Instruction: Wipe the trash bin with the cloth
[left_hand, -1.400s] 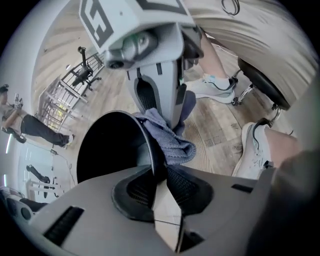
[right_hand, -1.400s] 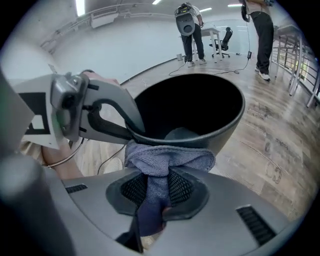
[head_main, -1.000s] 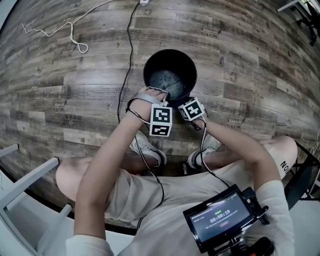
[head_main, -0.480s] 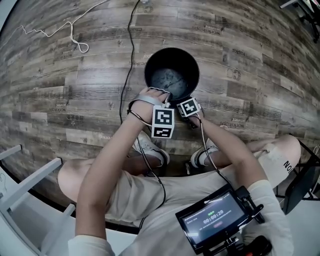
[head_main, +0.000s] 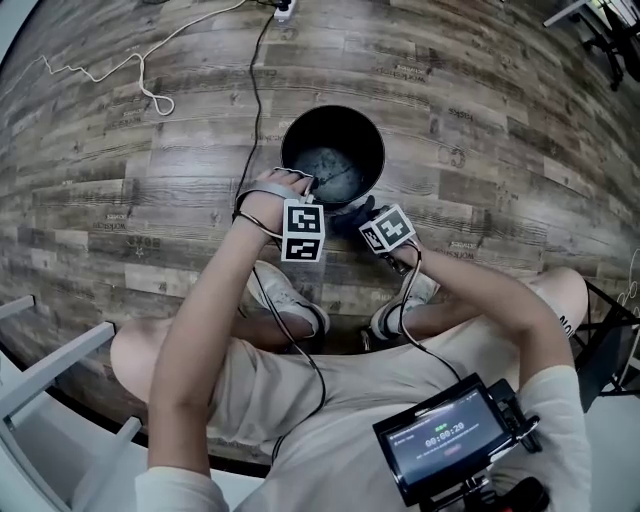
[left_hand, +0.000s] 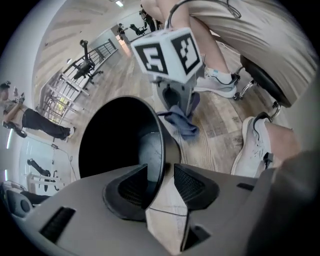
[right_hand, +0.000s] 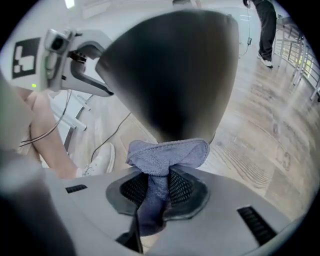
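left claw (left_hand: 160, 174) just spread astride trash bin (left_hand: 112, 137) rim (black), right claw (right_hand: 157, 183) pinching cloth (right_hand: 169, 152)

Left tongs (left_hand: 160, 172) just opened, right tongs (right_hand: 157, 187) clamped.

Bare wood floor (head_main: 500, 120) beyond and right of the trash bin (head_main: 372, 140); black cable (head_main: 251, 95) along its left.

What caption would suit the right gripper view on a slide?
Right gripper, jaws shut on a bunched blue cloth, faces the black trash bin's outer wall on a wood-plank floor.
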